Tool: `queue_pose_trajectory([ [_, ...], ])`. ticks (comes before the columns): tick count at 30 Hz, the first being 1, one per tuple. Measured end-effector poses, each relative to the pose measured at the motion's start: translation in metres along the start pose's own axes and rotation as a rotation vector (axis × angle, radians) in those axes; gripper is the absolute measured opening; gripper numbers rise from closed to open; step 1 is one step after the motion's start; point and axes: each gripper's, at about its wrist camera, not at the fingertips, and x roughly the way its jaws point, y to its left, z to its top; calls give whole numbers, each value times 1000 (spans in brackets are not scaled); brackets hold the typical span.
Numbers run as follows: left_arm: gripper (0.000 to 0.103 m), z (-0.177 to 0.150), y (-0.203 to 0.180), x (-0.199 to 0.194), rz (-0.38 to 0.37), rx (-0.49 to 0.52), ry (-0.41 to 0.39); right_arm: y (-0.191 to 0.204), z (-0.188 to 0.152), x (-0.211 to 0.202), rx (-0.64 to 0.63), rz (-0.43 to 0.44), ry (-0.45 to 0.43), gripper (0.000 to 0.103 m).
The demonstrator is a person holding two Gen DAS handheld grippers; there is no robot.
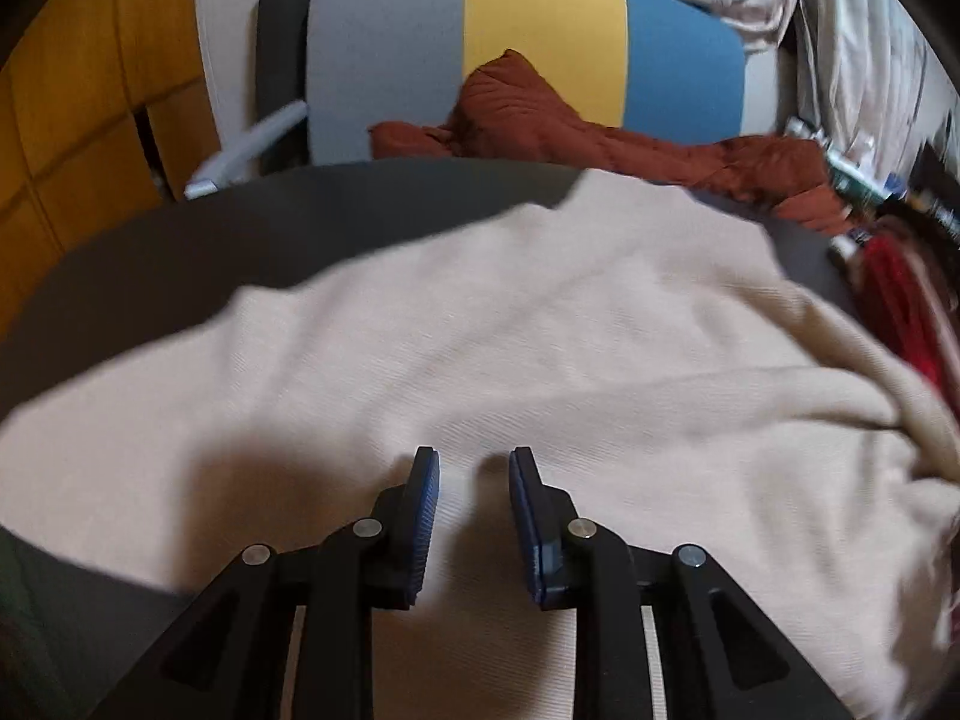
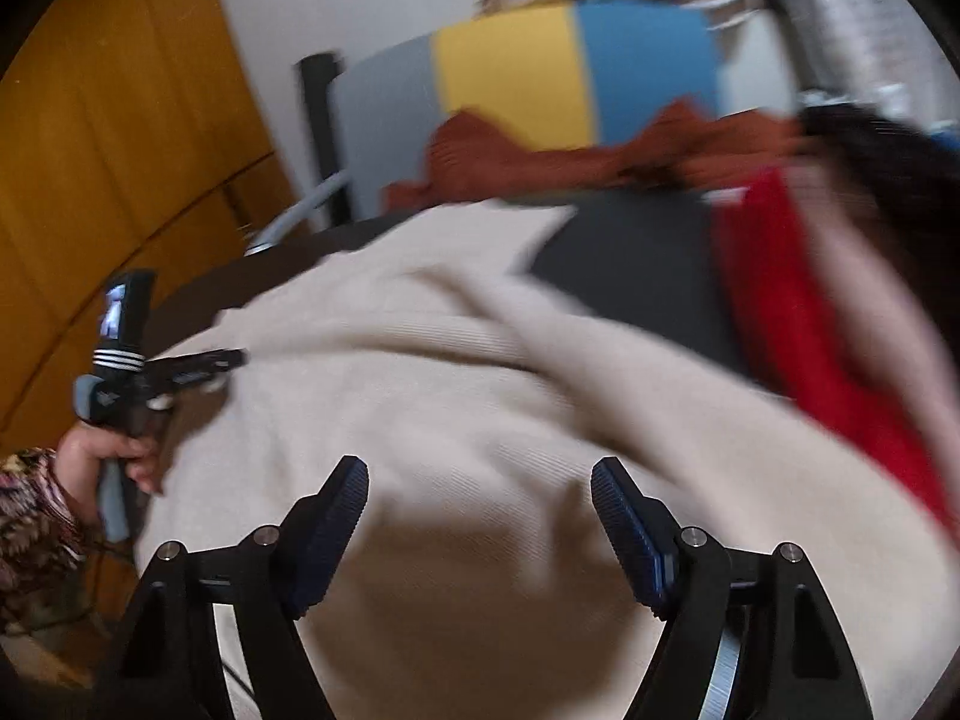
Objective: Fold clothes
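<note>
Cream ribbed knit garment (image 1: 480,324) spread across dark grey desk (image 1: 180,222). Left gripper (image 1: 474,462) hovering above it, fingers slightly parted, empty. Right gripper (image 2: 480,477) spread wide, empty. Probably soft, light, floppy; best pinched at an edge or corner.

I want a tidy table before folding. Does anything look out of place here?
Yes. A rust-brown garment lies crumpled across the table's far edge, and a red cloth is bunched at the right, beside the cream garment. Neither gripper holds anything.
</note>
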Motion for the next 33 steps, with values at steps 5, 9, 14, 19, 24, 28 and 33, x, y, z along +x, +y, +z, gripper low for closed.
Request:
queue_pose_trajectory([
  [5,27,-19,-9,-5,27,38,-71,-68,-53,-49,9,-281,102,74],
  [9,27,-20,-2,-5,-26,58,-77,-105,-91,-64,48,-400,175,70],
  [14,29,-20,13,-4,-85,23,-78,-129,-111,-57,82,-427,189,63],
  [19,30,-23,6,-6,-60,48,-88,-133,-118,-45,52,-414,174,52],
  [24,30,-26,5,-8,-61,68,-93,-127,-108,-68,64,-358,186,7],
  [28,30,-26,8,-6,-80,52,-96,-114,-64,-112,9,-364,90,7],
  [33,30,-24,6,-3,-68,55,-101,-124,26,-154,-23,-335,-60,7],
])
